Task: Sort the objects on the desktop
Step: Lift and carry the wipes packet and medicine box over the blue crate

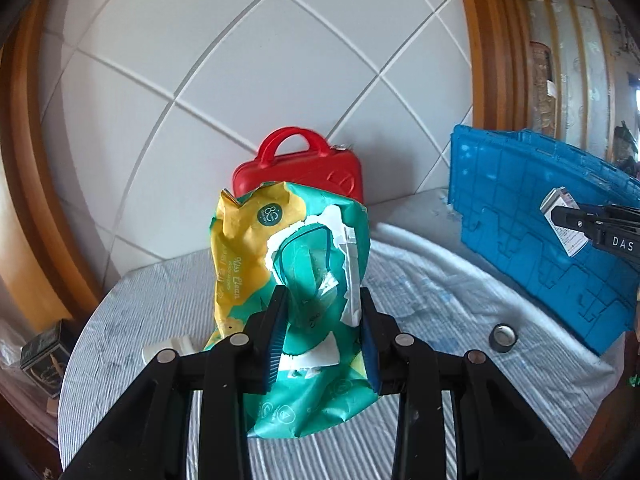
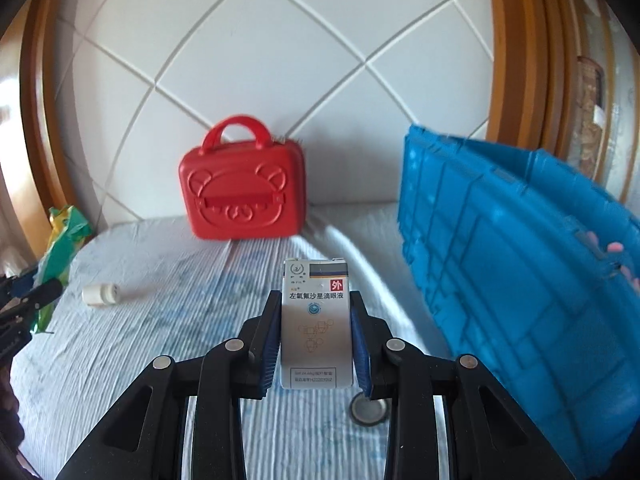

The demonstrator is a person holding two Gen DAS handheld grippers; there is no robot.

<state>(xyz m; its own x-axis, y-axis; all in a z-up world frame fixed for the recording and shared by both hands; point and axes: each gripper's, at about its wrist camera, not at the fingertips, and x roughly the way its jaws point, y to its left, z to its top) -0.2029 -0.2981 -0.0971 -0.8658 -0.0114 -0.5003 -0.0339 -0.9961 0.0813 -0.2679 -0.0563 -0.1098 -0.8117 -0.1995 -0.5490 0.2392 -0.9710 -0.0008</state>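
Note:
My left gripper is shut on a green and yellow wet-wipes pack and holds it above the striped tablecloth. The pack also shows at the left edge of the right wrist view. My right gripper is shut on a small white eye-drop box with Chinese print, held above the cloth. That box and gripper also show at the right of the left wrist view, in front of the blue crate.
A red bear-face case stands against the white tiled wall. The blue crate stands at the right. A small white cap and a round dark lid lie on the cloth. A dark tin sits off the left.

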